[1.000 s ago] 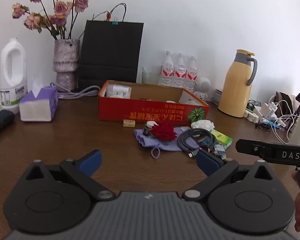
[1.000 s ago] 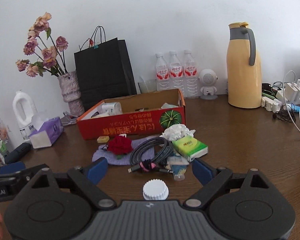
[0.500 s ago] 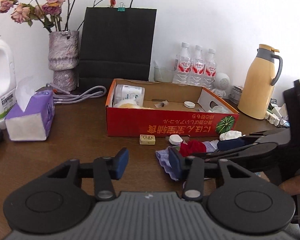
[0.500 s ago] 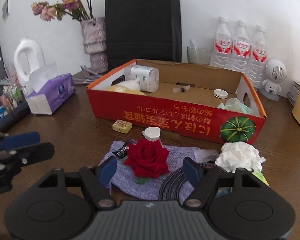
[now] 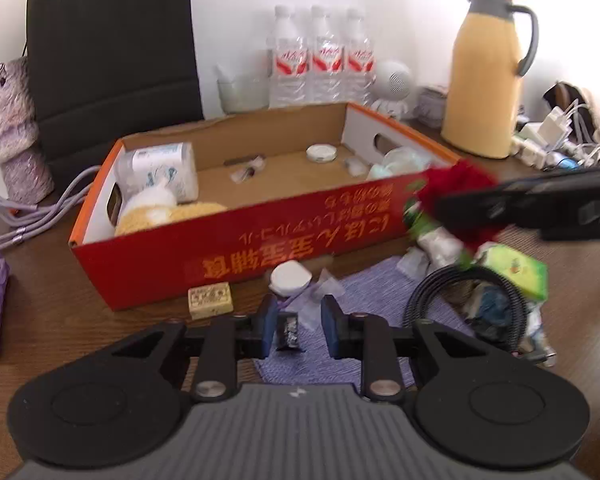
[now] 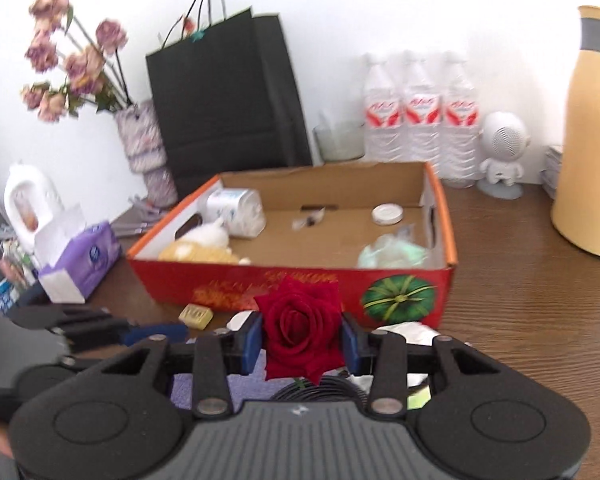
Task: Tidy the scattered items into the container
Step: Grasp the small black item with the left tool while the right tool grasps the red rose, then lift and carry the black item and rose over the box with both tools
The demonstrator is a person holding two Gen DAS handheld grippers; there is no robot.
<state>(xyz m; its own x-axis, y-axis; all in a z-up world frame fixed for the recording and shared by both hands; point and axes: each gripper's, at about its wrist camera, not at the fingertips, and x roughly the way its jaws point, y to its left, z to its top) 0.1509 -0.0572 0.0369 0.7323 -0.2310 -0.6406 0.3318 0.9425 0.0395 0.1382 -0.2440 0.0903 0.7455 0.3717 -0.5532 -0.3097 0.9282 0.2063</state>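
The right claw (image 6: 302, 346) is closing on a red fabric rose (image 6: 300, 326), its blue pads pressing the petals from both sides and carrying the bloom just in front of the red cardboard box with the open top (image 6: 446, 216); the soft petals could be giving way under the pads, so the rose may be slipping out before it is clearing the box's near wall.

The left claw (image 5: 298, 330) is narrowing around a small dark glossy wrapped piece (image 5: 287, 330) lying on a lilac woven cloth pouch (image 5: 372, 288) on the brown wooden counter (image 5: 60, 288); the right pad is not yet touching the piece, and the closing pads could be snagging the cloth and dragging the pouch along.
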